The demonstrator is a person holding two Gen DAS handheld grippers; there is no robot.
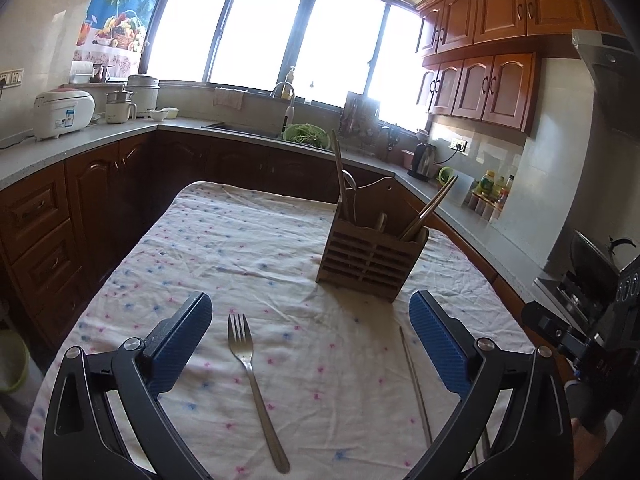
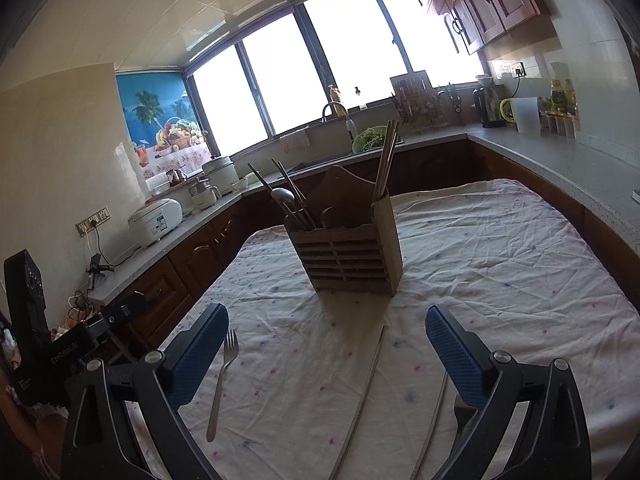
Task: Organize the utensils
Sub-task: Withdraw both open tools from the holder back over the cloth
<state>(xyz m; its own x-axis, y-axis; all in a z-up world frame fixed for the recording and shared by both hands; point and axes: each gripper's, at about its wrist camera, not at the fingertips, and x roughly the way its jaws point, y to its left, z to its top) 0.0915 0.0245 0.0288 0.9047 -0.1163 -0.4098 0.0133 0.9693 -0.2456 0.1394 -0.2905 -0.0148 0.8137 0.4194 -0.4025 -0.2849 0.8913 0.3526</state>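
- Fork (image 1: 256, 392): lies flat on the floral tablecloth (image 1: 248, 248), tines toward the holder, between the fingers of the left gripper (image 1: 310, 320) and untouched. Judged light, rigid and slick – polished metal on loose cloth is likely to slide; the mid-handle offers the best hold.
- Chopsticks (image 2: 370, 392): two thin metal-looking sticks lie on the cloth in front of the right gripper (image 2: 326, 334), one near its right finger. Judged light, stiff and prone to roll; a grip near the middle seems safest.
- Both grippers: jaws stand wide apart, nothing between the pads.
- Wooden utensil holder (image 1: 370, 258): slatted, upright on the cloth, well beyond both grippers. Left compartment holds a spoon (image 2: 282, 196) and some chopsticks; right compartment holds a leaning bundle of chopsticks (image 2: 386, 156). The middle section – contents cannot be told.
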